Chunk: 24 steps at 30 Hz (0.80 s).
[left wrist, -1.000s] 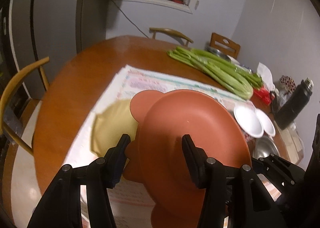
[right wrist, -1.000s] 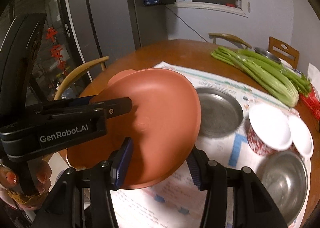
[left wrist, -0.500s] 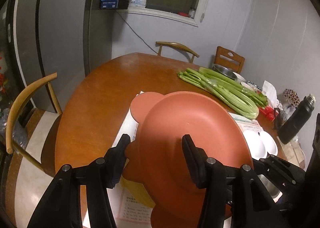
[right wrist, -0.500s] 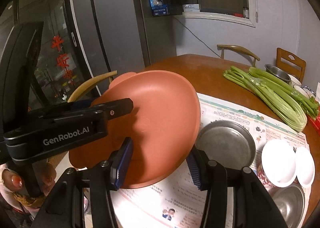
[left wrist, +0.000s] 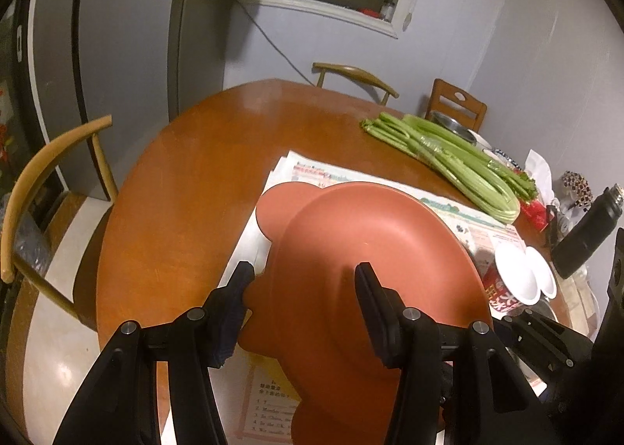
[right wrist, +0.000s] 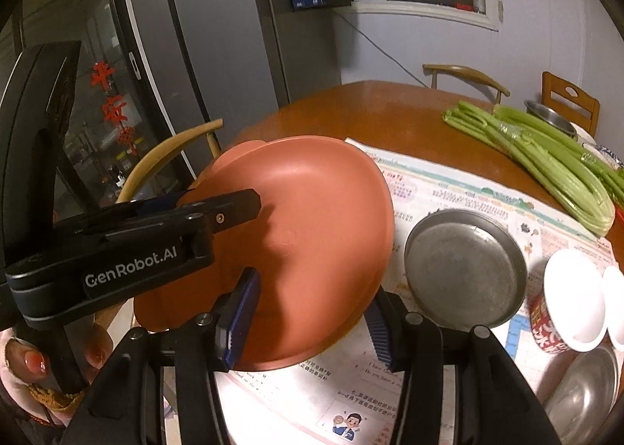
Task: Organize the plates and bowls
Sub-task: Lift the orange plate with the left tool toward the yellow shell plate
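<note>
A terracotta plastic plate with round ears [left wrist: 362,250] is held tilted above the paper-covered round wooden table [left wrist: 187,172]. My left gripper [left wrist: 300,281] grips its rim; in the right wrist view the left gripper's fingers [right wrist: 234,207] lie over the plate [right wrist: 312,234]. My right gripper [right wrist: 308,312] has its jaws spread around the plate's lower edge, and I cannot tell if they press it. A round metal plate [right wrist: 464,269] lies on the paper to the right. White bowls [right wrist: 573,300] and a steel bowl [right wrist: 581,394] sit beyond it.
A bunch of celery [left wrist: 448,160] lies at the table's far right. A black flask [left wrist: 585,234] stands at the right edge. Chairs stand at the left [left wrist: 46,172] and far side [left wrist: 351,74]. A grey fridge [right wrist: 218,55] is at the left.
Both grippers have carried the terracotta plate up and back from the table; the yellow plate under it a second ago is out of view.
</note>
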{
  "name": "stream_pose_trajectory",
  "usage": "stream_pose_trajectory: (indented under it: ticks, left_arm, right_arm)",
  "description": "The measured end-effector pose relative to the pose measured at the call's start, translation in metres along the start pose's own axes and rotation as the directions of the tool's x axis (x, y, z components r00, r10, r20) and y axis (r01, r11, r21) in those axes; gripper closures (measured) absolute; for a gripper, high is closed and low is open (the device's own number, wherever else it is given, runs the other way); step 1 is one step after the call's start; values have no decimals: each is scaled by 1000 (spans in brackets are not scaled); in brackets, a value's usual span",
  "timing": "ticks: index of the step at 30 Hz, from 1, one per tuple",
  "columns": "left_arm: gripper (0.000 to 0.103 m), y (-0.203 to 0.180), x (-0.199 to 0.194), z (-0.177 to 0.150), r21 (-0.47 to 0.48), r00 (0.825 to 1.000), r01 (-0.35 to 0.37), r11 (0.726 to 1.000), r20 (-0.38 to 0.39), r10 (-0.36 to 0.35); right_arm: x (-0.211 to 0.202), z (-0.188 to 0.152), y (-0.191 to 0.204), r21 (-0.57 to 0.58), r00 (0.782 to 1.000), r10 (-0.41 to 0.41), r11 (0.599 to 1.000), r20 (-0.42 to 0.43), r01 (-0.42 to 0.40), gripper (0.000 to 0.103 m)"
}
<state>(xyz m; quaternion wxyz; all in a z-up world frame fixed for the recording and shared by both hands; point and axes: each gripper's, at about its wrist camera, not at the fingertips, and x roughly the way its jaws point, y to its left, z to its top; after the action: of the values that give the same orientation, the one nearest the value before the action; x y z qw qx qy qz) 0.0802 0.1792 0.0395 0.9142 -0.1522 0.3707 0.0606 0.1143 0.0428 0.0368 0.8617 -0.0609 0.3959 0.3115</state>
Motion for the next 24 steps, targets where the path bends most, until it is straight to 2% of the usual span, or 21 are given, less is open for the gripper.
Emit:
stream_pose_trajectory:
  ticks: [12, 24]
  left_arm:
    - [49, 8, 33, -14, 0, 998, -33, 999, -59, 33]
    - [48, 9, 46, -18, 34, 995, -70, 997, -73, 72]
  right_arm:
    - [29, -14, -1, 13, 998, -13, 1000, -64, 14, 51]
    - [42, -19, 0, 14, 995, -21, 1000, -99, 23, 51]
